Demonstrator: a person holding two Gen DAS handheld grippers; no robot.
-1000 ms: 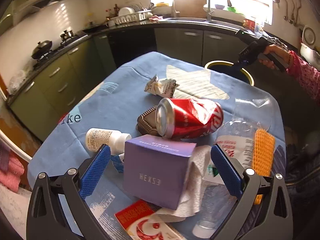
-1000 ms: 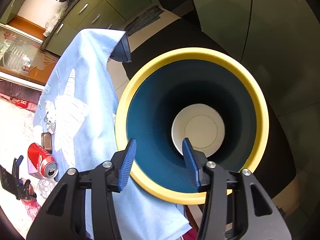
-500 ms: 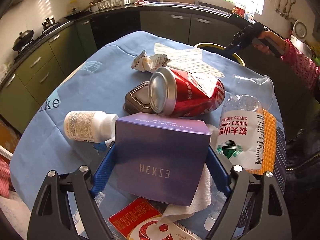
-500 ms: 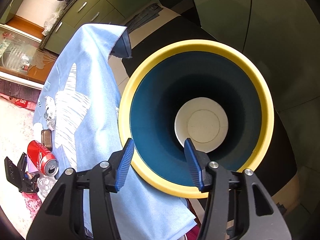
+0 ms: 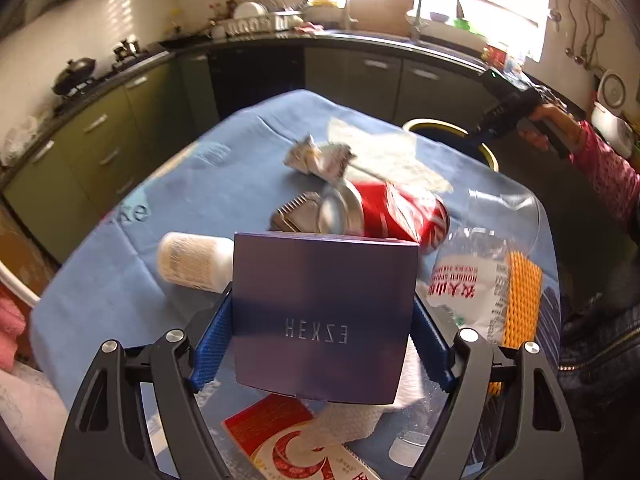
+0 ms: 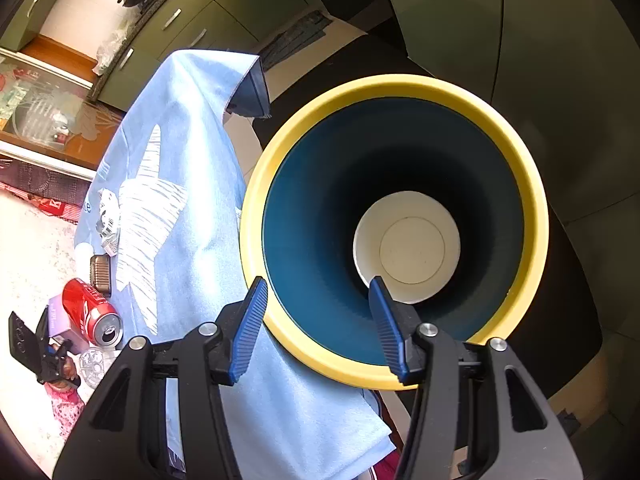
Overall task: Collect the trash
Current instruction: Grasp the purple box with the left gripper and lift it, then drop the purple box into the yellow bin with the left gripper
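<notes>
In the left wrist view we see the left gripper (image 5: 322, 344) with its jaws closed on a purple box (image 5: 324, 316), one blue pad pressed against each side and the box face tilted toward the camera. Whether the box is clear of the surface (image 5: 200, 184) or resting on the white paper towel (image 5: 352, 416) below it, we cannot tell from this angle. Just beyond the box, at 12 o'clock, lies a crushed red can (image 5: 384, 212) touching a brown comb-like piece (image 5: 296, 212) at its 9 o'clock side. A white pill bottle (image 5: 192, 258) lies at 10 o'clock of the box, a plastic water bottle (image 5: 468, 284) with an orange mesh sleeve (image 5: 520, 296) at 2 o'clock, and a crumpled wrapper (image 5: 320, 156) farther off at 12 o'clock. A red and white packet (image 5: 288, 440) lies at 6 o'clock.

In the right wrist view the right gripper (image 6: 320, 324) hangs over the yellow-rimmed bin (image 6: 536, 216), its jaws open and empty. The bin stands just beside the edge of the blue cloth (image 6: 188, 152). A white disc (image 6: 408, 248) lies at its bottom.
</notes>
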